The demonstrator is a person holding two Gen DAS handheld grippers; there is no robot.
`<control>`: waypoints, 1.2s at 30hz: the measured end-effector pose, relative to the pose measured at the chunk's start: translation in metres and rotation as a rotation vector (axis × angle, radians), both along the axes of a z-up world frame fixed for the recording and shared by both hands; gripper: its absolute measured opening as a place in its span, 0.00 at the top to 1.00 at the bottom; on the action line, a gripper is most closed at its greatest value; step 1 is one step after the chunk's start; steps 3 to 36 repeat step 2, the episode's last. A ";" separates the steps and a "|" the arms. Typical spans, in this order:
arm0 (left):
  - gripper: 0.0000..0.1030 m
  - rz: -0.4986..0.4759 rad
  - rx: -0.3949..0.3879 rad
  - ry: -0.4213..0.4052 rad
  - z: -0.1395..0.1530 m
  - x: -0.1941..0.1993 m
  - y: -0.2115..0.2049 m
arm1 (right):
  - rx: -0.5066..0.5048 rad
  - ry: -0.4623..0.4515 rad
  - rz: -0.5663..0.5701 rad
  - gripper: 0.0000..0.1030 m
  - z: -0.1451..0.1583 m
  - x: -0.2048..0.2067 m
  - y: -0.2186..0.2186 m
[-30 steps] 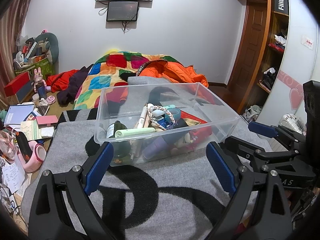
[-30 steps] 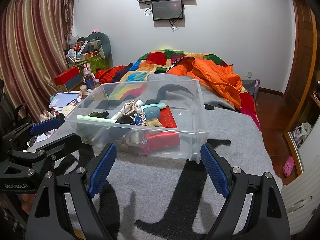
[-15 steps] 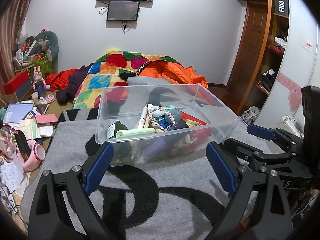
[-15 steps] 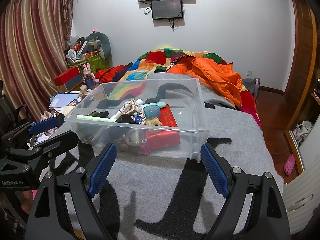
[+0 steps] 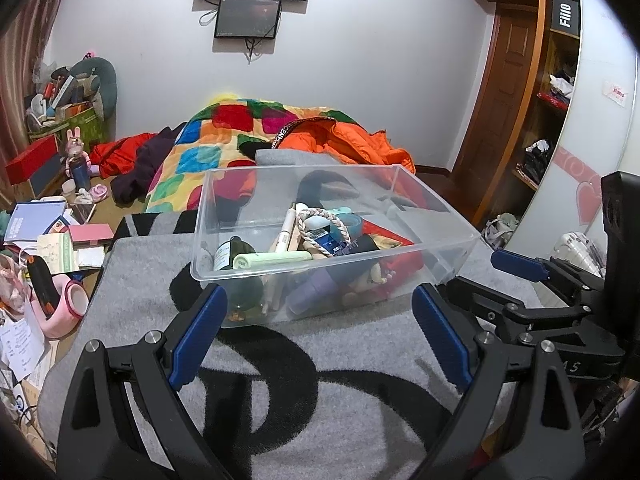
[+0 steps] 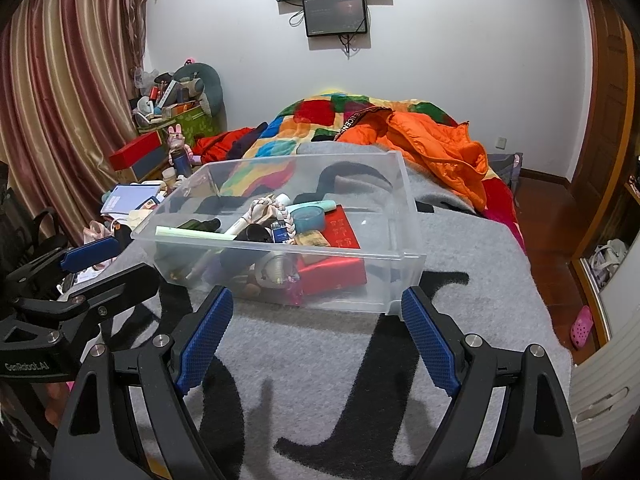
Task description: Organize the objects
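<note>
A clear plastic bin (image 5: pixel 460 236) (image 6: pixel 404 258) sits on a grey blanket with black patterns (image 5: pixel 320 360) (image 6: pixel 480 280). Inside lie a pale green tube (image 5: pixel 272 259) (image 6: pixel 188 233), a braided rope (image 5: pixel 320 220) (image 6: pixel 280 212), a red box (image 6: pixel 340 236), a teal tape roll (image 6: pixel 310 216), a dark bottle (image 5: pixel 232 254) and other small items. My left gripper (image 5: pixel 320 330) is open just short of the bin's near wall, nothing between its blue pads. My right gripper (image 6: pixel 316 330) is open too, empty, near the bin's front wall. Each gripper shows at the edge of the other's view.
A patchwork quilt (image 5: pixel 224 140) and an orange jacket (image 6: pixel 432 148) lie piled behind the bin. Cluttered papers, books and a pink holder (image 5: pixel 68 304) fill the left side. A wooden door and shelves (image 5: pixel 520 100) stand at right; curtains (image 6: pixel 60 100) hang left.
</note>
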State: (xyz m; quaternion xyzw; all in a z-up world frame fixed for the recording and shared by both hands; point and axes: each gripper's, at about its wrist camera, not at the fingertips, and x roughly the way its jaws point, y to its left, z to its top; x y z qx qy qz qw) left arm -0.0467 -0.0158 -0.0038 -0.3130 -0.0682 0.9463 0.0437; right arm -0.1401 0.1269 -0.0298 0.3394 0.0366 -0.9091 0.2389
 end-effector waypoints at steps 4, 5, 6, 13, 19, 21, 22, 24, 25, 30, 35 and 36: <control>0.08 0.006 -0.009 0.007 0.001 0.002 0.001 | 0.000 -0.001 0.000 0.18 0.000 0.000 0.000; 0.08 0.006 -0.009 0.007 0.001 0.002 0.001 | 0.000 -0.001 0.000 0.18 0.000 0.000 0.000; 0.08 0.006 -0.009 0.007 0.001 0.002 0.001 | 0.000 -0.001 0.000 0.18 0.000 0.000 0.000; 0.08 0.006 -0.009 0.007 0.001 0.002 0.001 | 0.000 -0.001 0.000 0.18 0.000 0.000 0.000; 0.08 0.006 -0.009 0.007 0.001 0.002 0.001 | 0.000 -0.001 0.000 0.18 0.000 0.000 0.000; 0.08 0.006 -0.009 0.007 0.001 0.002 0.001 | 0.000 -0.001 0.000 0.18 0.000 0.000 0.000; 0.08 0.006 -0.009 0.007 0.001 0.002 0.001 | 0.000 -0.001 0.000 0.18 0.000 0.000 0.000; 0.08 0.006 -0.009 0.007 0.001 0.002 0.001 | 0.000 -0.001 0.000 0.18 0.000 0.000 0.000; 0.08 0.006 -0.009 0.007 0.001 0.002 0.001 | 0.000 -0.001 0.000 0.18 0.000 0.000 0.000; 0.08 0.006 -0.009 0.007 0.001 0.002 0.001 | 0.000 -0.001 0.000 0.18 0.000 0.000 0.000; 0.08 0.006 -0.009 0.007 0.001 0.002 0.001 | 0.000 -0.001 0.000 0.18 0.000 0.000 0.000; 0.08 0.006 -0.009 0.007 0.001 0.002 0.001 | 0.000 -0.001 0.000 0.18 0.000 0.000 0.000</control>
